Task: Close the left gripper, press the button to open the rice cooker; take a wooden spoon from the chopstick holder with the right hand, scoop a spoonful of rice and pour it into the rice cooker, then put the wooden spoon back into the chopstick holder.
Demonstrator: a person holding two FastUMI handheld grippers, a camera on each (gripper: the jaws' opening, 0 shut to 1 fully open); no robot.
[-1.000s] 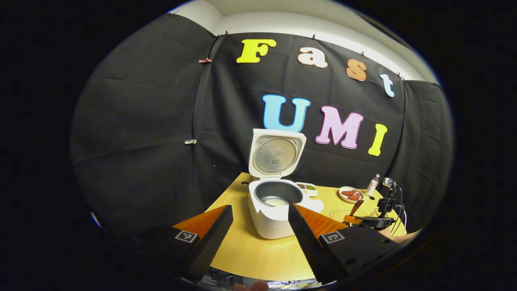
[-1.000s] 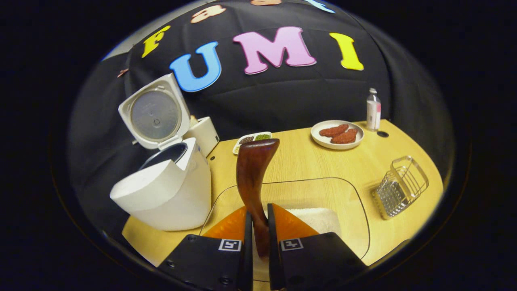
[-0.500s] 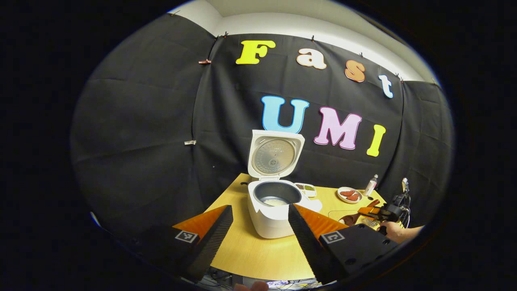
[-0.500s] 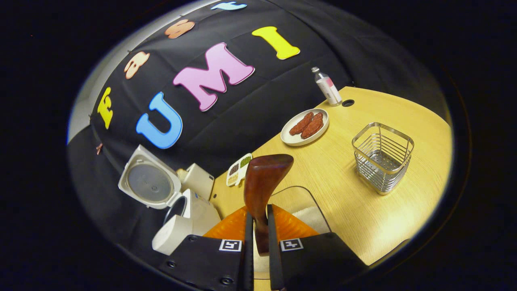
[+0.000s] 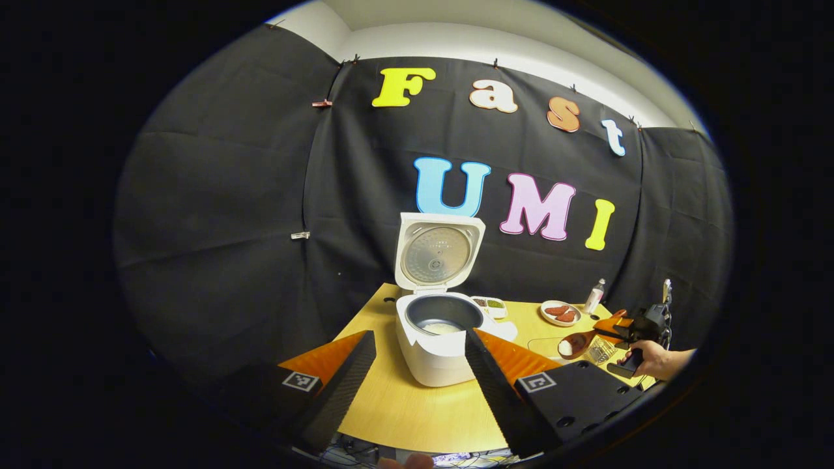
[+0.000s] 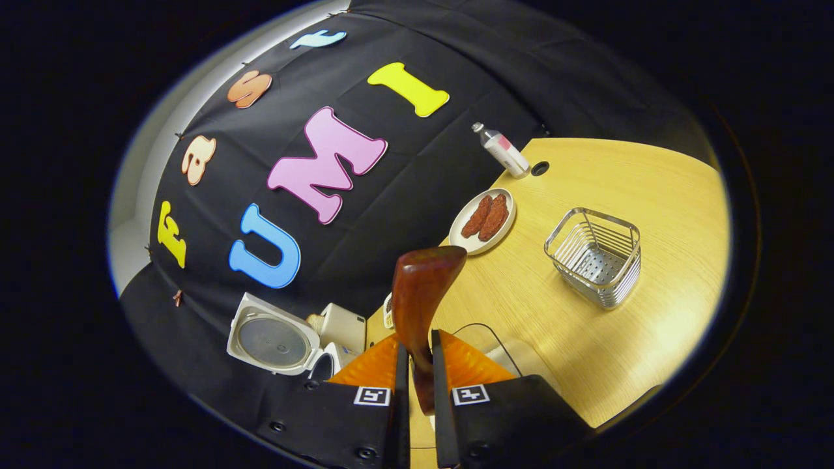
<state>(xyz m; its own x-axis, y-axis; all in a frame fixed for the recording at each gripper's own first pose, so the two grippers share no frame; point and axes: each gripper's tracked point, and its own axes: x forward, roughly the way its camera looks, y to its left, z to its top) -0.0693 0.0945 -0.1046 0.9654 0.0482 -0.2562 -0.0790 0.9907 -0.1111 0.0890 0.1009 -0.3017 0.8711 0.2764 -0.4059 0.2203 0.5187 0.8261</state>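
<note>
A: Where is the wooden spoon?

B: In the right gripper. Both fingers are pressed onto its handle, nearly closed around it, and the bowl of the spoon sticks out ahead, rolled to one side. From the left gripper view the spoon sits low over the right end of the table, and something pale shows in its bowl. It may be rice, but it is too small to be sure.

A: And the rice cooker?

B: Lid up, pot exposed, with a pale patch at the bottom of the pot. It stands on the left part of the table. In the right gripper view the cooker is down at the lower left.

A: The left gripper?

B: Wide open, holding nothing, hanging back in front of the cooker.

A: So which step is this?

B: I'd judge it is the return of the spoon. The wire holder stands on the table just ahead and to the right of the spoon, with the plate and bottle beyond it.

A: How should it go in?

B: Keep the grip firm on the handle and tip the spoon upright over the holder's open top. Lower it inside the rim without knocking the wires, since the holder looks light and could slide. Spread the fingers only once the spoon rests on the bottom.
</note>
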